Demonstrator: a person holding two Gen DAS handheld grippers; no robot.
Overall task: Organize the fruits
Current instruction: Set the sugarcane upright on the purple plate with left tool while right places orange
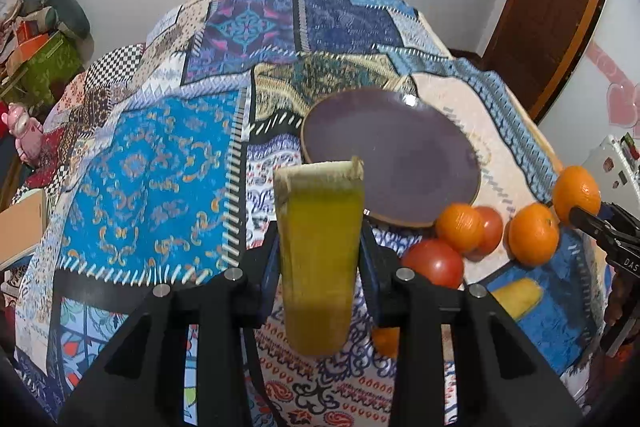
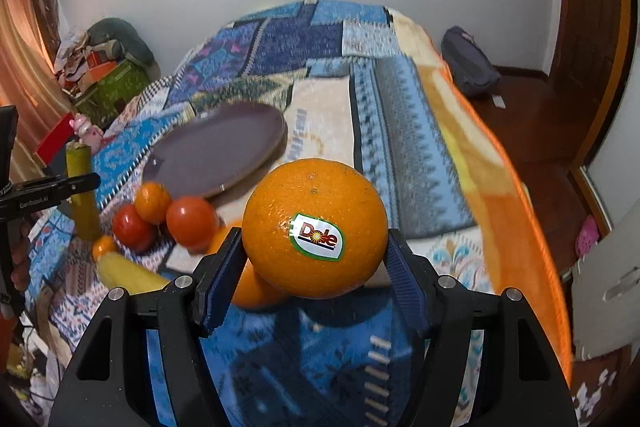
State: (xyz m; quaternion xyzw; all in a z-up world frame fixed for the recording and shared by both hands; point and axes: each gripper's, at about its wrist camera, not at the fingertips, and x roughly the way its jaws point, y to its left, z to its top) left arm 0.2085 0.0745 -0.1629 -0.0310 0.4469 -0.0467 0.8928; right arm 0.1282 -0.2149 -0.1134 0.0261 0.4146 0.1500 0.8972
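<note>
My left gripper (image 1: 320,247) is shut on a yellow-green banana piece (image 1: 318,259), held upright above the patterned cloth; it also shows in the right wrist view (image 2: 82,195). My right gripper (image 2: 316,251) is shut on an orange with a Dole sticker (image 2: 316,231), held above the cloth; it shows at the right of the left wrist view (image 1: 576,195). A purple plate (image 1: 392,155) lies beyond both, also in the right wrist view (image 2: 216,153). Oranges (image 1: 534,233) and tomatoes (image 1: 434,263) lie near the plate's front edge.
A yellow banana piece (image 1: 518,297) lies on the cloth at the right, also in the right wrist view (image 2: 128,277). Another orange (image 2: 252,287) sits under my right gripper. The patchwork cloth (image 1: 160,167) covers the bed. Boxes and clutter (image 1: 40,59) stand at the left.
</note>
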